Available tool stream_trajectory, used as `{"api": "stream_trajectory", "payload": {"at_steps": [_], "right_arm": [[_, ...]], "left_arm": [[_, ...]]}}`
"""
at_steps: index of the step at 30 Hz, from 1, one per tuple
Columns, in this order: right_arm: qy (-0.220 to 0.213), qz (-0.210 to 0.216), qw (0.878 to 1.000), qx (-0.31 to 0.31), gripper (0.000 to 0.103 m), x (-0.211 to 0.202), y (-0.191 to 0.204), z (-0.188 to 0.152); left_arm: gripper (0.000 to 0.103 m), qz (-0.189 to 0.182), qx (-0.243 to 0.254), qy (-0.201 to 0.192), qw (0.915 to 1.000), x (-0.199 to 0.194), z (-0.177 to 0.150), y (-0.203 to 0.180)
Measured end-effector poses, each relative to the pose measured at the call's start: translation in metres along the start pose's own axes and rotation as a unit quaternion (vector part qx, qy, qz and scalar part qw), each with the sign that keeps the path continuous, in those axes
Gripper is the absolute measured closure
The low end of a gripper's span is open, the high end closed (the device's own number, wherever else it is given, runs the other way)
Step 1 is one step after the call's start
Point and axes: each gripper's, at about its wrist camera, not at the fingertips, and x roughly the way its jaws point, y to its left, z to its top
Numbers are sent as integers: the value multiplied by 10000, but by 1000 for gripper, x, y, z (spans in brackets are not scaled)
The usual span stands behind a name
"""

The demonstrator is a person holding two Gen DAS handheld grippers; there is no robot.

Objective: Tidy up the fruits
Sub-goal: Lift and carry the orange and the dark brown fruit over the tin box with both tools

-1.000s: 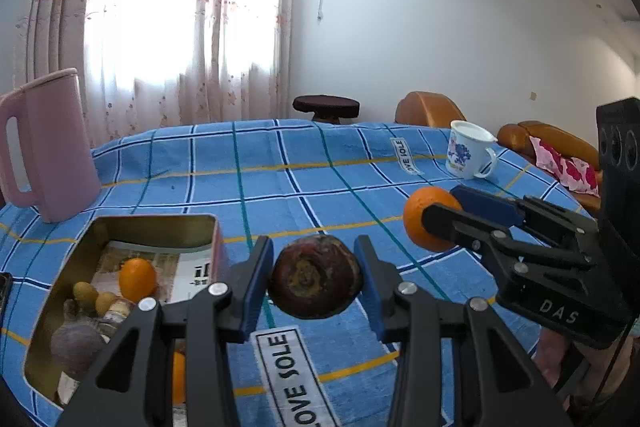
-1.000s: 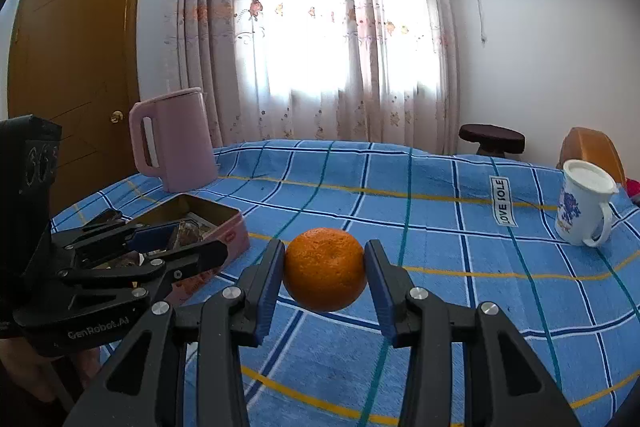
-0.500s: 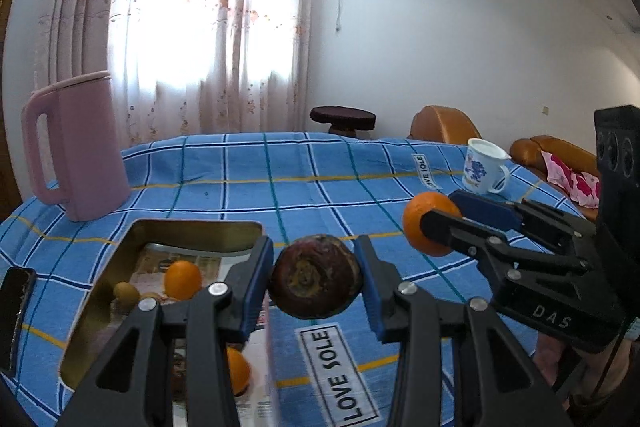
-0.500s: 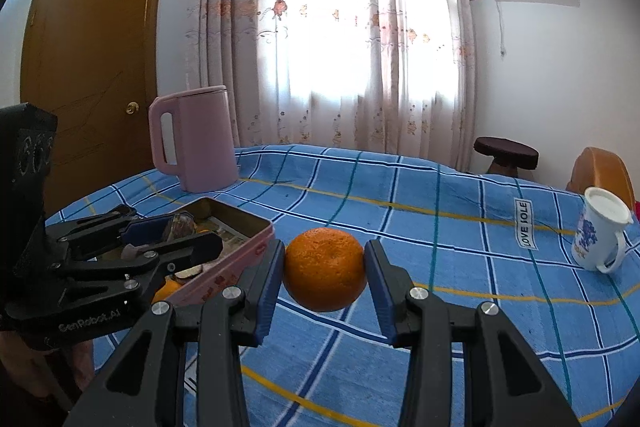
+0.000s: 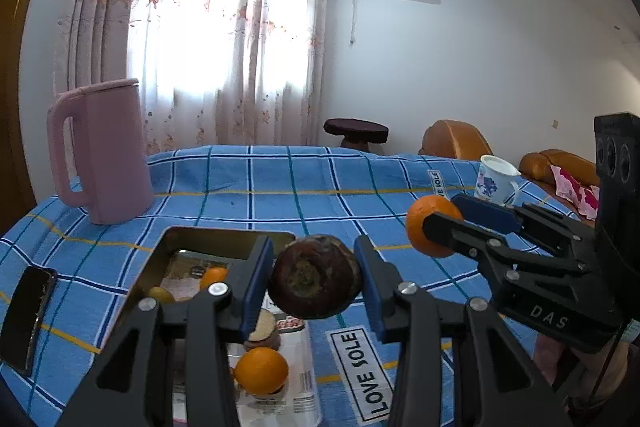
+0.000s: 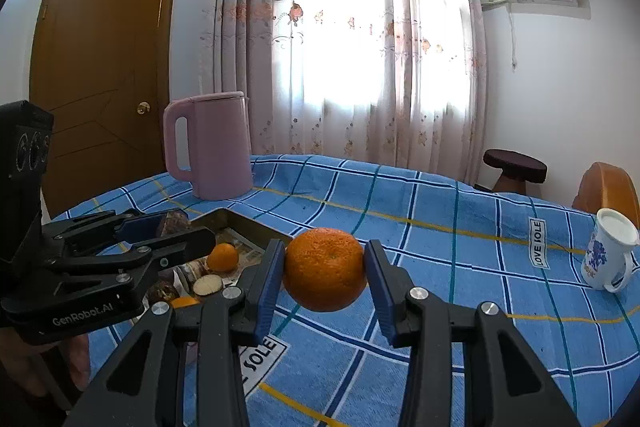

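Note:
My left gripper is shut on a dark brown round fruit and holds it in the air over the right edge of a metal tin. The tin holds small oranges, a yellow-green fruit and cut brown pieces. My right gripper is shut on an orange, held above the blue checked cloth just right of the tin. The right gripper and its orange also show at the right of the left wrist view. The left gripper shows at the left of the right wrist view.
A pink kettle stands at the back left of the table. A white mug with blue flowers stands at the far right. A dark phone lies near the left edge. A stool and orange chairs stand beyond the table.
Both grippers have swung left with their fruits. The tin now lies under and just ahead of the left gripper, and nearer the right gripper. Both grips are unchanged.

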Motion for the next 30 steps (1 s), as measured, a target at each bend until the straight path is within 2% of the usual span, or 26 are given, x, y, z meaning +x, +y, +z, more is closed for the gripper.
{"api": "stream_trajectory", "payload": {"at_steps": [13,30], "right_arm": [[-54,126,9997,-198,60,10,18,15],[148,452,9983,-324,60,42,44,27]], "left_arm": [[59,224,-81,-25,9997,-6,3,19],[59,490,-198,68,9986,-10,-2,49]]}}
